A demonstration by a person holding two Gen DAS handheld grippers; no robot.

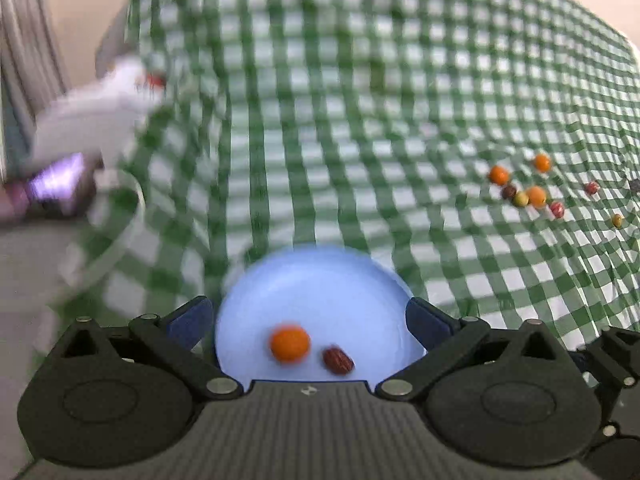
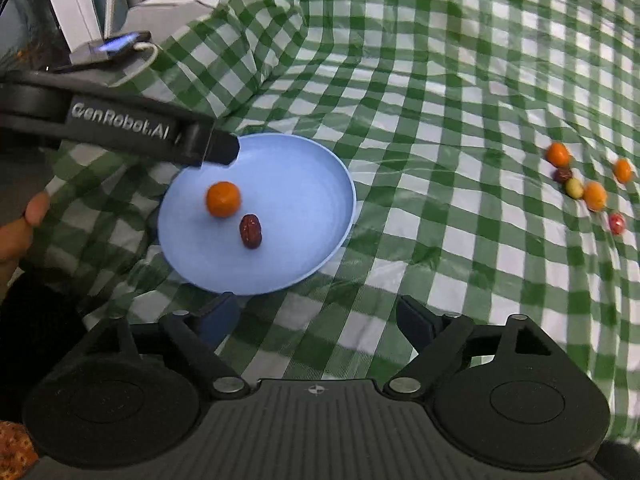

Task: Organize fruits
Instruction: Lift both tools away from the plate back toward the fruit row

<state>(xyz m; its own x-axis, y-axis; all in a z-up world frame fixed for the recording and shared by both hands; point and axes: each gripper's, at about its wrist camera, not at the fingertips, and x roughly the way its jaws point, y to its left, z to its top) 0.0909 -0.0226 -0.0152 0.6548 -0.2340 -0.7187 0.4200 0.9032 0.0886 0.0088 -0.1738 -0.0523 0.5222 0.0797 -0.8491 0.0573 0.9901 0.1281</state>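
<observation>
While the left tongs [image 1: 310, 316] hang spread wide over the blue plate [image 2: 304, 184], gripping nothing, one finger [image 2: 218, 148] reaches over its rim in the right wrist view. On the plate lie a small orange [image 2: 223, 199] and a red date [image 2: 251, 231], close together but apart. The right tongs [image 2: 316, 320] are likewise spread and bare, near the plate's edge. Well off on the green checked cloth [image 2: 420, 100] sits a loose cluster of fruits [image 2: 576, 186].
</observation>
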